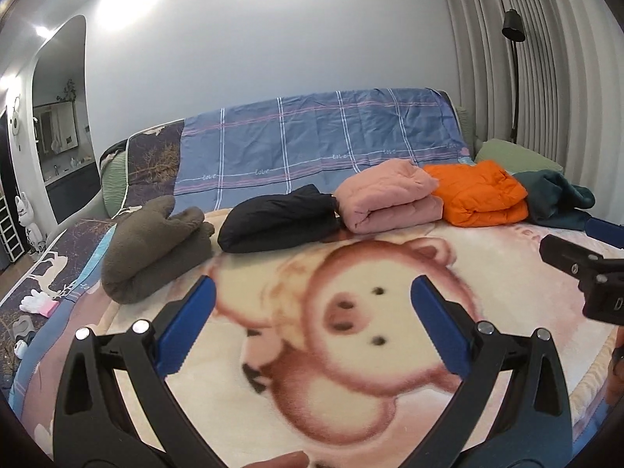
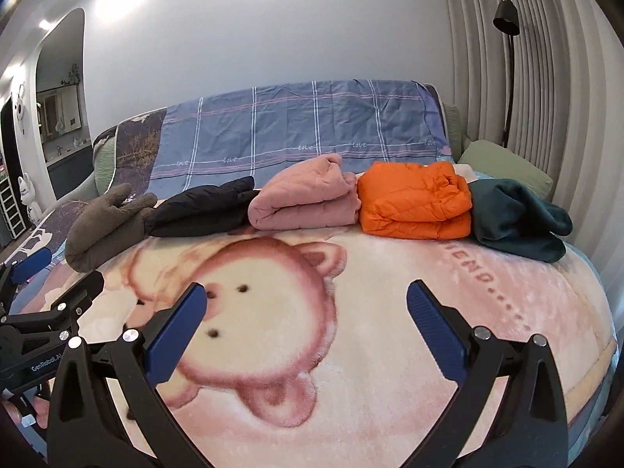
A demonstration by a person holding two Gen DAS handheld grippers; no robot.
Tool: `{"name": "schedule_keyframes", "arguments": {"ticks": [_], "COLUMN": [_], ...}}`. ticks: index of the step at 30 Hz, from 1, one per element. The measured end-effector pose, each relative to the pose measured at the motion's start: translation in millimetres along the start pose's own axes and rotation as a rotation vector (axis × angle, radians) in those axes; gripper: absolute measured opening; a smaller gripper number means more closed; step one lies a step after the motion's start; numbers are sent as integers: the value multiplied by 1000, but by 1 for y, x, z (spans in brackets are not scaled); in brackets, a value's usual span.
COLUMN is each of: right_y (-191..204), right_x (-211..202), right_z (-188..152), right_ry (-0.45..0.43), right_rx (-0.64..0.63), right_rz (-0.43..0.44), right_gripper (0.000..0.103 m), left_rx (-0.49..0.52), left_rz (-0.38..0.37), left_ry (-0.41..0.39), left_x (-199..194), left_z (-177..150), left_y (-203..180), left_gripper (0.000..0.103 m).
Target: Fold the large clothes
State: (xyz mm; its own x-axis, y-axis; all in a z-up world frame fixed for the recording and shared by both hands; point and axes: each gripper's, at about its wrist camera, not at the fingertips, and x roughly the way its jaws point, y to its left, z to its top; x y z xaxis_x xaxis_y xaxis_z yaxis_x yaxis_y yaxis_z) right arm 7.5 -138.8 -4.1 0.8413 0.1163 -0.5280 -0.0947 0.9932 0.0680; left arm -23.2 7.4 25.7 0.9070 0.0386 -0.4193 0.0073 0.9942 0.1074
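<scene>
Five folded garments lie in a row across the far side of the bed: a brown fleece piece (image 2: 107, 224), a black jacket (image 2: 202, 210), a pink quilted coat (image 2: 308, 195), an orange puffer jacket (image 2: 413, 202) and a dark green top (image 2: 518, 218). Each touches or nearly touches its neighbour (the brown one has a sleeve sticking up). They rest on a fleece blanket (image 2: 390, 351) printed with a pink bear, whose near part is bare.

The left gripper (image 1: 312, 292) and the right gripper (image 2: 306, 294) hover side by side above that bare stretch, both pointing toward the row, fingers spread wide and holding nothing.

Behind the clothes a blue plaid sheet (image 2: 296, 124) drapes over the headboard. A green pillow (image 2: 507, 167) sits at the right, beside a black floor lamp (image 2: 507, 23) and pleated curtains (image 2: 553, 78).
</scene>
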Motion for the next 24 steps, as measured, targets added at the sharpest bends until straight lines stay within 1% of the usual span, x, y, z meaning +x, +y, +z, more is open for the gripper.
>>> {"name": "schedule_keyframes", "arguments": {"ticks": [10,18,24], "right_y": [-4,-4,-3], "right_x": [2,8,12], "right_z": [-1,0,0], "right_ry": [-24,-17,-7], "right_rx": [-13,-28,-32], "right_rz": [-36,-35,-36], "right_gripper": [102,102,102], "left_rx": [4,9,-11], "left_rz": [2,4,5], "left_ry": [6,14,39], "left_x": [4,8,15], "left_z": [1,0,-3], "left_y": [-6,-9,-5], "left_gripper": [101,101,101]}}
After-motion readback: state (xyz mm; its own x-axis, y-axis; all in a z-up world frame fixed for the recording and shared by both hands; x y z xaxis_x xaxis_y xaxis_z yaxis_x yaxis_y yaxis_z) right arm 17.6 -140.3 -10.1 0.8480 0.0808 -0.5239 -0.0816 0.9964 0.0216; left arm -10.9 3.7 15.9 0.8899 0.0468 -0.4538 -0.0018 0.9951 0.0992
